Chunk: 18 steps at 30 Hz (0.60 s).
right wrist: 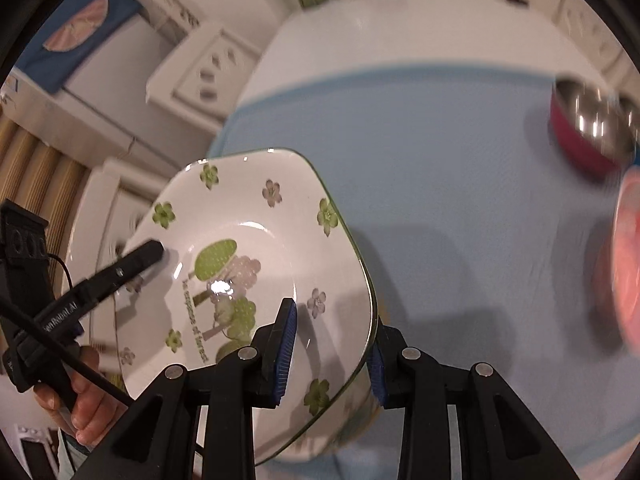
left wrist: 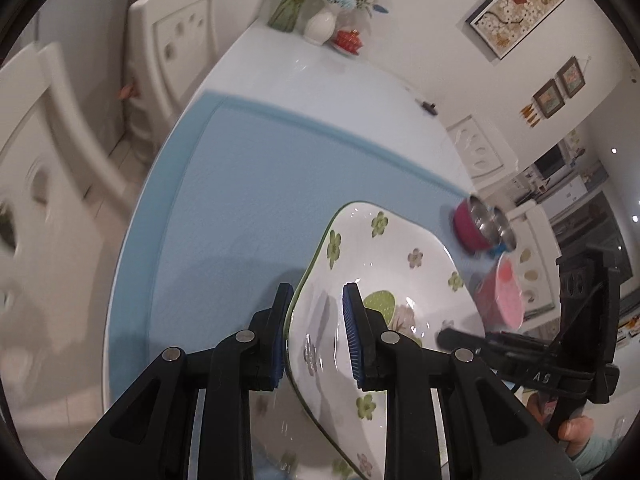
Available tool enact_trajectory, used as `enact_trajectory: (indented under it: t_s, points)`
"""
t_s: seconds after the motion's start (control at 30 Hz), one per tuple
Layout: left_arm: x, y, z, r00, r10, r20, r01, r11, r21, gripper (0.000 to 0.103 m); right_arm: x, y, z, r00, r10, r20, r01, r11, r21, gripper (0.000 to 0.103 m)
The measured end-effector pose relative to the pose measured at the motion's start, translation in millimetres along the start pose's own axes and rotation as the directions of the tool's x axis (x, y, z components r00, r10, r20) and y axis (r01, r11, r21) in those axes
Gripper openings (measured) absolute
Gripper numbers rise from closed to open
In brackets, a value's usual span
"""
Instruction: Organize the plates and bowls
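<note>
A white square plate [left wrist: 384, 264] with green flowers and a green rim is held in the air above the blue mat [left wrist: 260, 184]. My left gripper [left wrist: 318, 332] is shut on its left rim, one pad under and one pad inside. My right gripper [right wrist: 332, 348] is shut on the opposite rim of the same plate [right wrist: 248, 248]. Each gripper shows in the other's view, the right gripper [left wrist: 460, 336] in the left wrist view and the left gripper [right wrist: 152, 250] in the right wrist view. A magenta steel-lined bowl [left wrist: 480, 228] and a pink bowl [left wrist: 502, 296] stand on the mat's right side.
The white table [left wrist: 320, 76] carries a white vase with flowers [left wrist: 320, 26], a glass vase [left wrist: 286, 12] and a small red pot [left wrist: 348, 40] at its far end. White chairs [left wrist: 176, 44] stand to the left. The magenta bowl [right wrist: 588, 128] and pink bowl [right wrist: 628, 256] lie right of my right gripper.
</note>
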State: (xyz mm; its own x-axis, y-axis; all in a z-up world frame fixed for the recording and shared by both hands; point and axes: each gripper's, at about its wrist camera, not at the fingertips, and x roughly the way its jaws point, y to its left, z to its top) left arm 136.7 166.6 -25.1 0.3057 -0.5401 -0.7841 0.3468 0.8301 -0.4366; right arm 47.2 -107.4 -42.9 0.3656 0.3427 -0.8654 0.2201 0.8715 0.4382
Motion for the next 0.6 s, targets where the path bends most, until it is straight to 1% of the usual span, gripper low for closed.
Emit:
enact_trajectory:
  t_s: [0.07,0.13,0.23,0.43,0.6]
  points:
    - [-0.5,7.9,-18.0,1.0,0.017,-0.019,-0.018,1.0,-0.023,0.021,8.7,2.1,-16.8,0.999,0.0,-0.032,-0.001,1.0,-0.004,0.032]
    - [1.1,17.0,-27.5,0.999,0.009,-0.034,-0.011,0.998,-0.057,0.021,14.7,3.9,-34.9,0.998,0.0,-0.064,0.0,1.0,-0.009,0.032]
    - [7.4,24.9,-41.0,0.998,0.035,-0.053,-0.039,0.996,-0.076,0.021,20.8,7.2,-46.2,0.996,-0.013,-0.084,0.011,0.999,-0.03,0.032]
    - [9.5,21.8,-49.5,0.998,0.035,-0.06,-0.039,0.997,-0.063,0.021,22.5,11.1,-43.8,0.997,-0.048,-0.055,0.046,0.998,-0.043,0.032]
    - [17.3,19.1,-51.7,0.996,0.058,-0.066,-0.061,0.997,-0.044,0.021,23.5,12.5,-39.0,0.996,-0.084,-0.027,0.082,0.995,-0.047,0.032]
